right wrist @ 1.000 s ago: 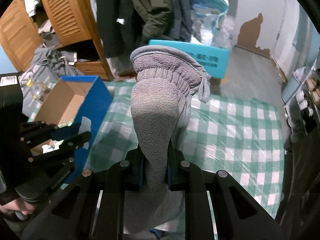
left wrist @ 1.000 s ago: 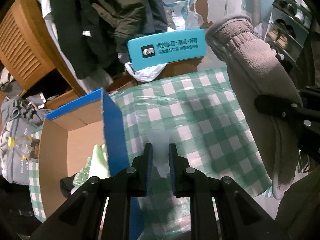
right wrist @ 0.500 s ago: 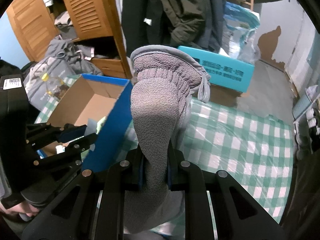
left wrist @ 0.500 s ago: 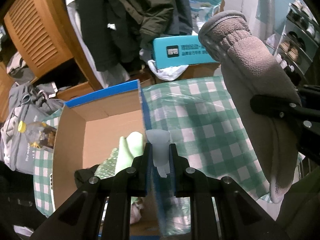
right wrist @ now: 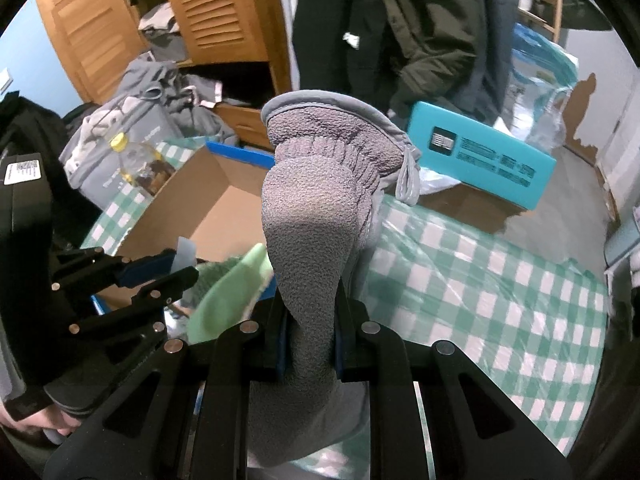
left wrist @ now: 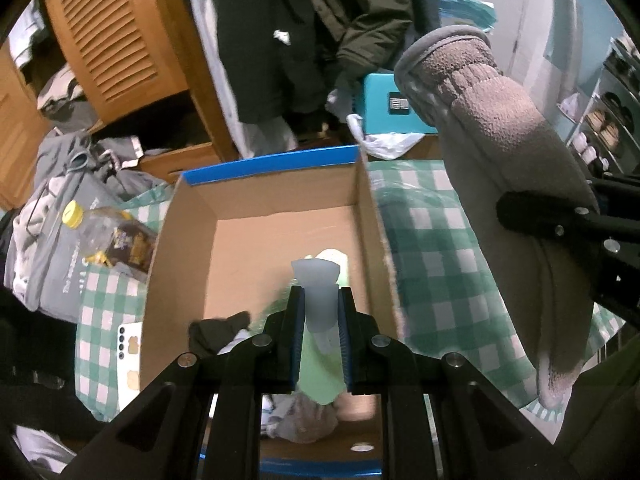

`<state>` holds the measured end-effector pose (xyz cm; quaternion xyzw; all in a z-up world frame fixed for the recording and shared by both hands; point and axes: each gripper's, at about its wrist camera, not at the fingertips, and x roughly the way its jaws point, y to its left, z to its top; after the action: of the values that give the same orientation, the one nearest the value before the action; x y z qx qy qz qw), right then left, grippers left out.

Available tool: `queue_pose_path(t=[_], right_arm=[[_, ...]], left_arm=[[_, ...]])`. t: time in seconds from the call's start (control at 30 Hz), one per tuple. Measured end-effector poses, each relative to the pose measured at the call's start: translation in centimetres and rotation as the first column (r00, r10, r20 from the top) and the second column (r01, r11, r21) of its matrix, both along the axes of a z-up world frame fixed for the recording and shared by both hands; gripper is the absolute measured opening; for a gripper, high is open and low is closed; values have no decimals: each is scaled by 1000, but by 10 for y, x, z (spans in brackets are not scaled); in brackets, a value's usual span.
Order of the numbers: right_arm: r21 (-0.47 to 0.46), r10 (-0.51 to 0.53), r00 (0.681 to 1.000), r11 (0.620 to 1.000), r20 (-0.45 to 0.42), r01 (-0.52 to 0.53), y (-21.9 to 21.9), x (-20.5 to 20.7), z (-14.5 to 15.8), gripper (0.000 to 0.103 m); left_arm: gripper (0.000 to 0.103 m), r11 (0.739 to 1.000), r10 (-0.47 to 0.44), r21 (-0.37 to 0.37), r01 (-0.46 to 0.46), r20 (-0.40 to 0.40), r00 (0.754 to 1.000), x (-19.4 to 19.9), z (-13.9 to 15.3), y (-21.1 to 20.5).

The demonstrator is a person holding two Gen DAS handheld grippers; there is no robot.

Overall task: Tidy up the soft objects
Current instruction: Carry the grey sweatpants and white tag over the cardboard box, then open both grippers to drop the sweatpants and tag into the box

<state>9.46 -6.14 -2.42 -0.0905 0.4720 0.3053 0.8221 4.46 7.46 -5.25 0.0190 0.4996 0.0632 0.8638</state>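
While our left tongs hang above the open brown cardboard box with the blue outer walls, their blue-lined jaws are pinched on a small translucent pale blue-white piece that sticks up between them; what it is we cannot tell. Under it, inside the box, lies a light green soft cloth, with a black soft item at its left and a grey bundle nearer the camera. Our right tongs are pressed onto a grey fleece mitten with a ribbed cuff, gripped around its lower part, the cuff rising upright in the air and a small loop hanging from its hem. From the left wrist view the same mitten hangs to the right of the box, over the surface covered in a green-and-white checked cloth under clear plastic. The box stands on that surface. Just left of the box sits a clear plastic bottle with a yellow cap. Beyond the surface, a teal rectangular carton with dark print rests on another box, and dark coats hang beside a louvred wooden wardrobe.
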Motion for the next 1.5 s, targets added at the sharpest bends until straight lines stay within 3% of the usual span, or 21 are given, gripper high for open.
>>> queue_pose_path(t=[0.9,1.0,1.13,1.27,1.33,1.5], right_arm=[[-22,125,989,992,-82,-127,110,5,-29,15],[-16,133,986,991,-100,-135,113,6,-33,20],[-5,125,988,992,-85,-126,112,6,-29,32],[1,122,990,993,-64,-122,111,6,-21,46],[1,114,992,993,-52,-114,109,4,-17,49],[13,95,995,995,-39,-94,99,2,-9,53]], left_arm=[[19,988,146,-43,-148,-44,988,-11,-16,75],[21,987,156,-36,-158,-54,986,-11,-17,75],[44,986,166,-19,-167,-41,985,-13,-14,75],[51,984,176,-14,-176,-30,984,-14,-9,76],[56,984,177,-9,-177,-23,984,-15,-6,76],[58,986,165,0,-165,-10,986,-19,2,72]])
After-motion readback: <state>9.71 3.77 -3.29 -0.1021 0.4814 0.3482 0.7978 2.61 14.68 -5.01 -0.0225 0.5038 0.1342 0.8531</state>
